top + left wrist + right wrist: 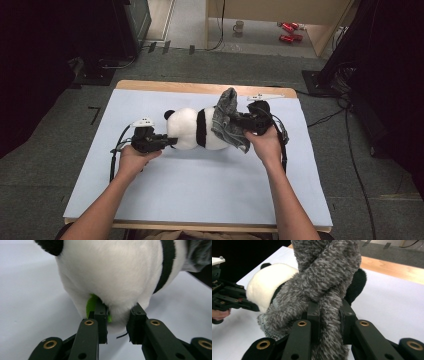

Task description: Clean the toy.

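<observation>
With the left gripper (117, 322) pinching the plush panda (192, 129) steady, the right gripper (329, 315), clamped on the grey fuzzy garment (324, 282), should pull evenly along its body.

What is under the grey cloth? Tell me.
The cloth drapes over the panda, covering its lower body; a black part shows behind it. The rest underneath is hidden. The right gripper pinches the cloth.

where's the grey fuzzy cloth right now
In the high view the grey fuzzy cloth drapes over the plush panda's right end, mid-table, pinched by the right gripper.
</observation>
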Available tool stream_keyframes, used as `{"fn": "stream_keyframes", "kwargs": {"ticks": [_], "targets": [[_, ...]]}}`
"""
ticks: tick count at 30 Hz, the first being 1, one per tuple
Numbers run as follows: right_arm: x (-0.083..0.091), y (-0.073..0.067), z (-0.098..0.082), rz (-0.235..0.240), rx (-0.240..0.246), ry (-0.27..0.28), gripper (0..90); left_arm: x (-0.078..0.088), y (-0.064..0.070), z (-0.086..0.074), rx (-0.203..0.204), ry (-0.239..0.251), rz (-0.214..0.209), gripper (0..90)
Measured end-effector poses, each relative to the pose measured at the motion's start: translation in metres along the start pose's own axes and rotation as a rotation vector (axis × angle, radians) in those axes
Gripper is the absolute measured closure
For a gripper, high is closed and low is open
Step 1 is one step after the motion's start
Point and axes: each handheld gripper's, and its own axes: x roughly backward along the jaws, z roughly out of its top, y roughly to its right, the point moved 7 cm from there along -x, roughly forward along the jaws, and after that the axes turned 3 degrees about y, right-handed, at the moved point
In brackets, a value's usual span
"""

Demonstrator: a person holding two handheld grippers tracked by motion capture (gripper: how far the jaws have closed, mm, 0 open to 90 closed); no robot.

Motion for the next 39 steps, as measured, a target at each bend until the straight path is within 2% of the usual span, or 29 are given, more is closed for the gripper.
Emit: {"fn": "stream_keyframes", "kwargs": {"ticks": [2,7,8,10,11,13,15,19,26,29,33,36,39], "targets": [[0.004,-0.002,0.003,0.001,0.009,0.004,76.2,0.004,0.004,0.002,0.021,-0.008,-0.036,76.1],[0.012,-0.011,0.013,0.014,0.026,0.021,76.2,0.016,0.012,0.005,0.132,-0.022,-0.132,77.4],[0.014,-0.014,0.015,0.021,0.027,0.024,76.2,0.018,0.013,0.005,0.15,-0.027,-0.139,77.4],[0.016,-0.022,0.019,0.038,0.03,0.031,76.2,0.018,0.014,0.004,0.172,-0.051,-0.12,77.2],[0.016,-0.027,0.021,0.049,0.033,0.033,76.2,0.018,0.014,0.004,0.195,-0.052,-0.112,77.0],[0.015,-0.038,0.023,0.071,0.039,0.037,76.2,0.015,0.013,0.003,0.212,-0.047,-0.095,76.6],[0.012,-0.049,0.024,0.093,0.041,0.033,76.2,0.011,0.011,0.002,0.195,-0.047,-0.063,75.8],[-0.003,-0.069,0.02,0.13,0.058,0.007,76.2,0.006,0.009,0.002,0.196,-0.04,-0.034,75.1],[-0.037,-0.106,0.005,0.194,0.085,-0.055,76.2,0.005,0.008,0.003,0.183,-0.038,-0.016,74.3],[-0.051,-0.117,-0.002,0.202,0.095,-0.072,76.2,0.005,0.008,0.004,0.179,-0.035,-0.01,74.0],[-0.065,-0.124,-0.009,0.192,0.106,-0.093,76.2,0.005,0.007,0.004,0.179,-0.039,-0.01,73.8],[-0.075,-0.122,-0.016,0.164,0.115,-0.117,76.2,0.004,0.006,0.003,0.175,-0.051,0.001,73.9],[-0.079,-0.12,-0.021,0.145,0.117,-0.119,76.2,0.003,0.004,0.003,0.184,-0.055,0.003,73.8]]}}
